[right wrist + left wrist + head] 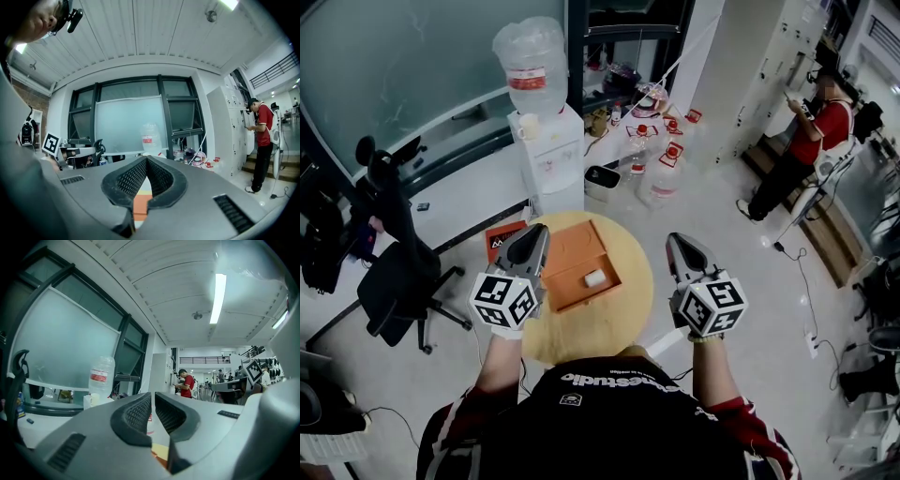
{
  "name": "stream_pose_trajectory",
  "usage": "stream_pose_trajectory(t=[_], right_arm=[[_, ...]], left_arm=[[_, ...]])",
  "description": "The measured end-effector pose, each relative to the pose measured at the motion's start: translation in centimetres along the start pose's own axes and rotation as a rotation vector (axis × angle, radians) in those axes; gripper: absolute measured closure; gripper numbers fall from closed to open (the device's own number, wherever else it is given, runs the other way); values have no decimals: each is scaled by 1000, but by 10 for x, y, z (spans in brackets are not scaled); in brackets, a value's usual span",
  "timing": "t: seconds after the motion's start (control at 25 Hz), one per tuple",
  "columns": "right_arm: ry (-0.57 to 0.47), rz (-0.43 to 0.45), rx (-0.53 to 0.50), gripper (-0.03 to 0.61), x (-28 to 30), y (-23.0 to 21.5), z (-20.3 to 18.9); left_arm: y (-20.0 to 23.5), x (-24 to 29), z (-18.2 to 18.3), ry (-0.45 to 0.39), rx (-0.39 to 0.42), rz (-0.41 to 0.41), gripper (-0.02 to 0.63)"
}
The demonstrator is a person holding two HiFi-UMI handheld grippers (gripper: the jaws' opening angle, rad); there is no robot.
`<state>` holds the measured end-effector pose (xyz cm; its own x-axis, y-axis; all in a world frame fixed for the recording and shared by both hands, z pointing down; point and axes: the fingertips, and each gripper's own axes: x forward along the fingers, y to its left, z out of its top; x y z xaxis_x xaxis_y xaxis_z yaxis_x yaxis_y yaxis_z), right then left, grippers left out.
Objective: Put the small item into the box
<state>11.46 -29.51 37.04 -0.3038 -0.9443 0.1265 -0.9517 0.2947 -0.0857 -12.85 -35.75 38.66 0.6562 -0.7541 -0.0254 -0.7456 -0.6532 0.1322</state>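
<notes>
An open orange box [567, 246] lies on a round wooden table [623, 314]. A small white item [594, 277] rests inside the box, near its right side. My left gripper [541, 232] hovers over the box's left edge; its jaws stand almost together with only a thin slit and nothing between them [153, 395]. My right gripper [674, 238] hangs to the right of the box above the table's rim, its jaw tips touching and empty [146, 158]. A strip of the orange box [140, 206] shows below the right jaws.
A white water dispenser [553, 155] with a bottle [532, 56] stands behind the table. Water jugs [661, 173] sit on the floor beyond it. A black office chair [398, 277] stands at the left. A person in a red top [811, 141] stands far right.
</notes>
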Motion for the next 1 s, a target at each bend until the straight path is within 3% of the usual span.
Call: stream_pose_trajectory(t=[1.0], right_arm=[[-9,-4,-7,552,-6,3,2]], left_arm=[[-5,1,-3,2,-30,-24,589]])
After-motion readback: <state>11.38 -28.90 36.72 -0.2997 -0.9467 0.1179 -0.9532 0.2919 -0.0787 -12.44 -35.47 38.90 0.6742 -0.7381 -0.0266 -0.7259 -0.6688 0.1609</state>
